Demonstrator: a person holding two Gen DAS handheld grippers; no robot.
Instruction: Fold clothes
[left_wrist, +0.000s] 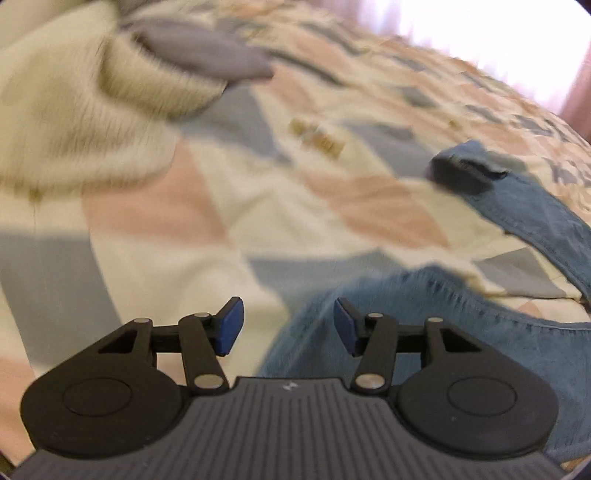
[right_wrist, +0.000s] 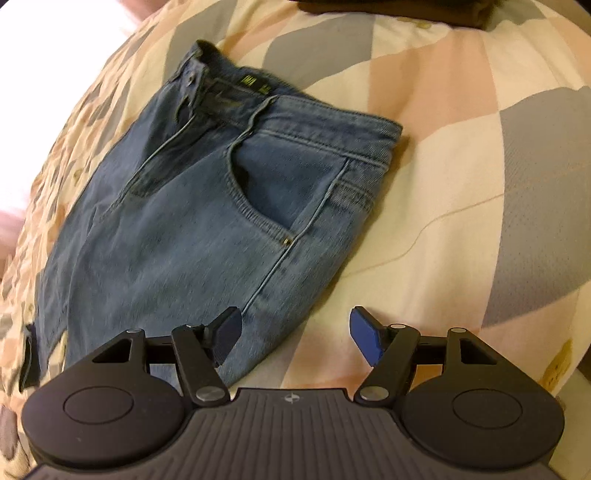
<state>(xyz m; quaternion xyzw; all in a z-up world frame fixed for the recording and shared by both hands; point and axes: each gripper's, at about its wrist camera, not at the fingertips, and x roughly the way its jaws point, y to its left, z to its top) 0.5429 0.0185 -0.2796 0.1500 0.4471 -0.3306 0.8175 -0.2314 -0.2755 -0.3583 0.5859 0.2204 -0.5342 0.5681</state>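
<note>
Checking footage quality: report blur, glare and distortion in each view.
Left wrist view: heavy motion blur on the fluffy cream sweater and patchwork quilt, blown-out glare top right. Right wrist view: blue denim jeans fairly sharp, fisheye bowing the bed, glare top left.

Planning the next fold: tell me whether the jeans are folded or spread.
Folded lengthwise: the jeans show one front pocket up, fly at the edge.

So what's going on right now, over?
Both tools open, left, right, holding nothing. Jeans flat on quilt, waistband far. Cream sweater nearby, not blocking.
</note>
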